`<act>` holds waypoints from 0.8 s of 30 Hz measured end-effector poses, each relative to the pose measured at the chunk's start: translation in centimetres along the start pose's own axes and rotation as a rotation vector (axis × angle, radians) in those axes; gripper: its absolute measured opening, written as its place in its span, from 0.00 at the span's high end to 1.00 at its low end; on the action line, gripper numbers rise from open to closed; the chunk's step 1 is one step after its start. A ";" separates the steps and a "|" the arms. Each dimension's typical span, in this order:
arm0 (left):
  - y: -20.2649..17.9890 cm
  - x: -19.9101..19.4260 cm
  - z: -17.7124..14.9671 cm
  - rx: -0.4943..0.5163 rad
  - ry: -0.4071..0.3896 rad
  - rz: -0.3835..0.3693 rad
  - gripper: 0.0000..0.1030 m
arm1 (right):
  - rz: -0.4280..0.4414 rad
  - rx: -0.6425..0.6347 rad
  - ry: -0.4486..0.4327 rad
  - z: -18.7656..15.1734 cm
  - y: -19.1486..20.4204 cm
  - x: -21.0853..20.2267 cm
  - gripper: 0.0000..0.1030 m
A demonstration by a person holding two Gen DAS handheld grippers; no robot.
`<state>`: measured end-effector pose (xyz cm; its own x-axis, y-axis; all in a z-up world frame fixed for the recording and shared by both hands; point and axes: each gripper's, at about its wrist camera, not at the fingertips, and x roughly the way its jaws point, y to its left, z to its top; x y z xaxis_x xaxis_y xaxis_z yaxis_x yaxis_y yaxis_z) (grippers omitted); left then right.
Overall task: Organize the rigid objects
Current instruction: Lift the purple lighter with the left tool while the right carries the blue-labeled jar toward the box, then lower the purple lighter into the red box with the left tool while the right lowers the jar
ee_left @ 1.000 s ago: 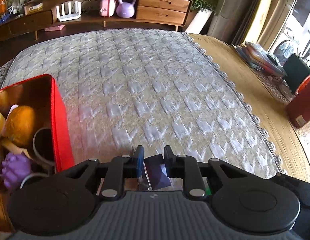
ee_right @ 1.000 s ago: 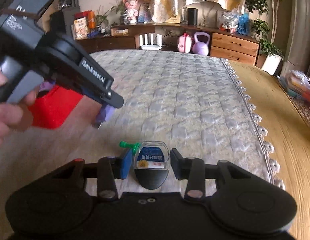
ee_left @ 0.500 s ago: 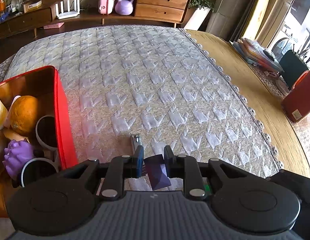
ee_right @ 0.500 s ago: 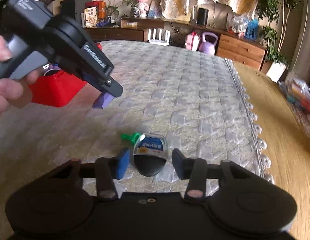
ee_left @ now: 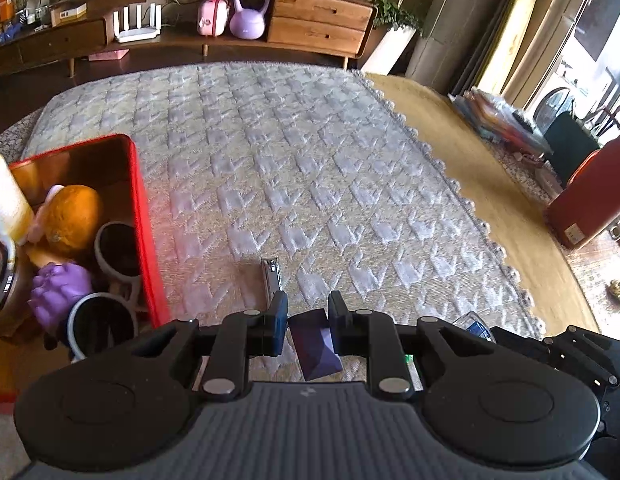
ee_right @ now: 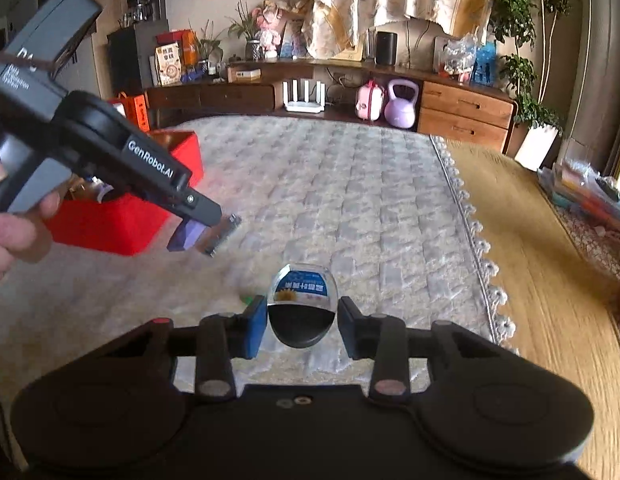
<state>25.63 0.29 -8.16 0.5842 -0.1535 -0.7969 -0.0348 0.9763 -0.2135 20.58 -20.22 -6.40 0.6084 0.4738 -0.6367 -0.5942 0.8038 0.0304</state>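
- The left gripper (ee_left: 308, 312) has its fingers pinching a purple stapler (ee_left: 314, 342); the stapler's metal tip (ee_left: 270, 276) sticks out ahead of the fingers.
- In the right wrist view the purple stapler (ee_right: 188, 236) hangs in the air just right of the red box (ee_right: 110, 222), clear of the quilted mat (ee_right: 329, 184).
- The right gripper (ee_right: 302, 320) holds a clear dome-shaped object with a black base (ee_right: 301, 300); its fingers sit close on each side, but whether both pads press on it I cannot tell.
- A small green piece (ee_right: 247, 300) lies on the mat just left of the dome, well right of the red box.
- The red box (ee_left: 144, 224) holds an orange (ee_left: 74, 218), two cups (ee_left: 118, 248) and a purple toy (ee_left: 60, 294).
- A person's hand (ee_right: 14, 216) grips the left gripper's handle, left of the red box.
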 end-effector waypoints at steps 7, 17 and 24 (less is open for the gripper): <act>0.9 -3.7 -0.4 -0.008 -0.039 -0.008 0.80 | 0.032 -0.015 -0.045 2.2 2.4 -2.0 0.64; 4.5 -8.7 -1.1 -0.030 -0.099 0.011 0.80 | 0.093 -0.052 -0.078 5.7 7.1 -2.4 0.64; 8.4 -11.2 -0.9 -0.056 -0.139 0.048 0.80 | 0.116 -0.095 -0.081 7.6 10.6 -0.9 0.64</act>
<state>18.01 10.07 -1.53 0.6875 -0.0803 -0.7217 -0.1084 0.9714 -0.2113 17.72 -9.36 0.38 0.5705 0.5920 -0.5692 -0.7079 0.7059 0.0246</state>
